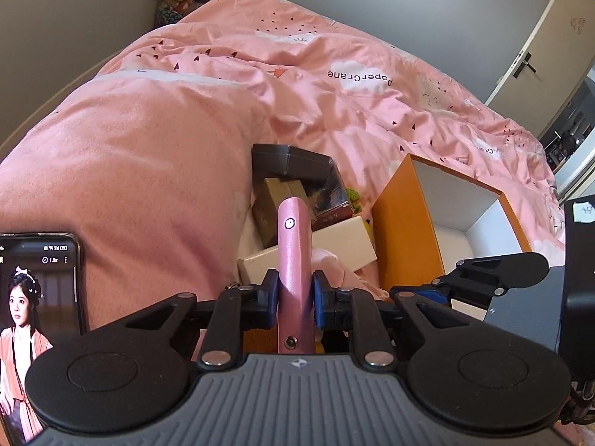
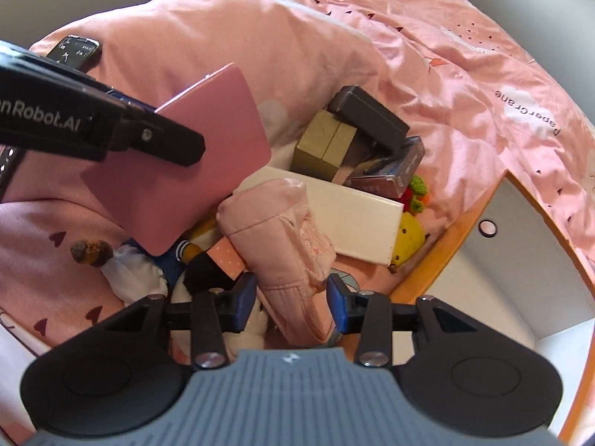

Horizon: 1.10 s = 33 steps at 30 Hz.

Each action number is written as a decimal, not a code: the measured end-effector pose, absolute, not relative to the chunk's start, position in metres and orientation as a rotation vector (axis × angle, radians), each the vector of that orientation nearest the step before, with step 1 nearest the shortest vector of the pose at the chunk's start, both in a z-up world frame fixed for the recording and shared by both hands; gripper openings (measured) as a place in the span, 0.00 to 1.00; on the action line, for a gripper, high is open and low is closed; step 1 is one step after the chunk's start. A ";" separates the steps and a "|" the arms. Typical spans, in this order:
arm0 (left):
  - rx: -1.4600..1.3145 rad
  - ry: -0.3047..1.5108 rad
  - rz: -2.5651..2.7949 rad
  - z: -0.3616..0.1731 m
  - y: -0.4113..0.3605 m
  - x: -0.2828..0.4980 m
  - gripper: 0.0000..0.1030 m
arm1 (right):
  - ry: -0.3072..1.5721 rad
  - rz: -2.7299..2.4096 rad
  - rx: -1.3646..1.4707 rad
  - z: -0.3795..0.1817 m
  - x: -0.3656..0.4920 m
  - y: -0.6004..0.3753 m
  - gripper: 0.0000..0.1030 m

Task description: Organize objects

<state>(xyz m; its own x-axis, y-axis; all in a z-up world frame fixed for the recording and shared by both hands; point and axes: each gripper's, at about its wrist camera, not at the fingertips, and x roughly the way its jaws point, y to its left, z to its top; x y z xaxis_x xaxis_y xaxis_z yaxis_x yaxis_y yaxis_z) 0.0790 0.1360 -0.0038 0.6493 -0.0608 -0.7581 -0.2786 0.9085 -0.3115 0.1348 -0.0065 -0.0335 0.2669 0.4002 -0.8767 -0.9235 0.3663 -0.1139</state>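
The left tongs (image 1: 294,299) were clamped on a thin pink case (image 2: 193,156), held edge-up above the clutter on the bed (image 1: 334,85). The right tongs (image 2: 292,303) stood half open around a pink pouch (image 2: 282,238), pads apparently not pressing. Best to carry the case level toward the orange box (image 1: 405,223) beside the pile, clearing the stacked boxes.

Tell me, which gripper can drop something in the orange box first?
Probably the left gripper: it is already shut on the pink case. The right gripper is open around the pink pouch, not squeezing it yet. The orange box sits beside both.
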 end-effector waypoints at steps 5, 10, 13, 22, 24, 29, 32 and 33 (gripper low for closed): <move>-0.435 0.890 0.119 -0.008 0.133 0.082 0.22 | 0.883 1.013 -0.705 -0.040 0.135 -0.004 0.44; -0.432 0.874 0.134 -0.007 0.132 0.078 0.21 | 0.875 0.995 -0.606 -0.041 0.139 -0.010 0.32; -0.430 0.851 0.156 -0.005 0.130 0.074 0.21 | 0.858 0.969 -0.533 -0.033 0.137 -0.018 0.23; -0.408 0.718 0.174 0.025 0.116 0.064 0.20 | 0.791 0.887 -0.205 0.015 0.139 -0.052 0.06; -0.405 0.688 0.166 0.034 0.110 0.064 0.20 | 0.766 0.883 -0.146 0.027 0.137 -0.061 0.06; -0.411 0.640 0.131 0.051 0.099 0.066 0.20 | 0.680 0.837 -0.076 0.057 0.128 -0.085 0.06; -0.433 0.621 0.107 0.057 0.095 0.068 0.20 | 0.646 0.792 -0.018 0.072 0.128 -0.106 0.06; -0.444 0.617 0.097 0.058 0.094 0.069 0.20 | 0.640 0.776 0.005 0.075 0.129 -0.115 0.06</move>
